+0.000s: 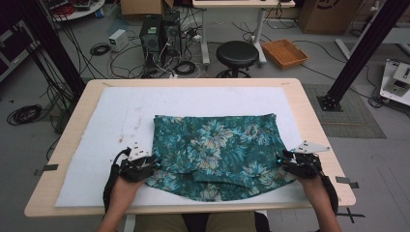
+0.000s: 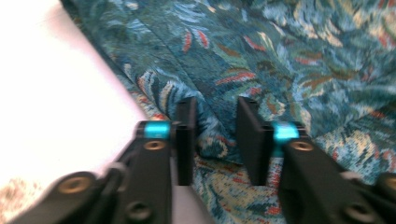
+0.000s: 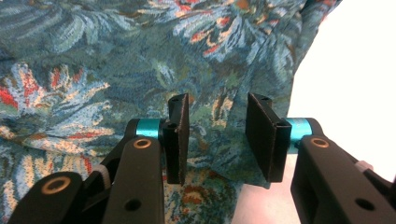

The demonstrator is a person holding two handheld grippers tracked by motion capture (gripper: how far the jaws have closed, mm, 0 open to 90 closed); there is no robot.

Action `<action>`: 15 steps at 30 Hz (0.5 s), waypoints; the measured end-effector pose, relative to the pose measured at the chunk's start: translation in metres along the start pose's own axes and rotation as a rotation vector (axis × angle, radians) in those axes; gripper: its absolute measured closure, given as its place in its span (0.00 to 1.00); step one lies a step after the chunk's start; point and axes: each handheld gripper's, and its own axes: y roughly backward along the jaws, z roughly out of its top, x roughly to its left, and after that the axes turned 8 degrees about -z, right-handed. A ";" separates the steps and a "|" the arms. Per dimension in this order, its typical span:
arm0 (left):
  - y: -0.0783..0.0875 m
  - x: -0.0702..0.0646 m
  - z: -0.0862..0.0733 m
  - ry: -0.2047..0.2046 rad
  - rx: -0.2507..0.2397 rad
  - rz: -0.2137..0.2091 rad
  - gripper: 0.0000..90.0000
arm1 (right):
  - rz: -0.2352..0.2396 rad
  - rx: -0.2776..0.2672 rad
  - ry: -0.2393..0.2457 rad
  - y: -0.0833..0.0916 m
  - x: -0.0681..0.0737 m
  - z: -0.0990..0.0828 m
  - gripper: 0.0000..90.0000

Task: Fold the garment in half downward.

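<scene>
Teal floral cloth (image 1: pixel 217 150): one | left gripper (image 2: pixel 215 135), right gripper (image 3: pixel 217 140): two, jaws parted

Left tool (image 1: pixel 155 165) and right tool (image 1: pixel 281 159), jaws parted, low, well apart.

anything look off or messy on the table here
The cloth lies uneven: its near edge is folded into a flap and hangs ragged. The white mat has faint smudges at its left. Both tools are open at the cloth's sides.
</scene>
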 end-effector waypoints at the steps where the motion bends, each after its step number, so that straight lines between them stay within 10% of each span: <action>1: -0.001 -0.001 0.001 -0.011 0.002 0.002 0.84 | 0.001 0.008 -0.005 -0.001 0.000 0.000 0.68; 10: 0.012 0.000 0.001 -0.018 -0.103 -0.021 0.96 | 0.028 0.052 0.027 -0.006 0.002 -0.002 0.95; 15: 0.023 0.001 0.003 0.002 -0.162 -0.102 0.97 | 0.037 0.038 0.008 -0.003 0.002 0.000 1.00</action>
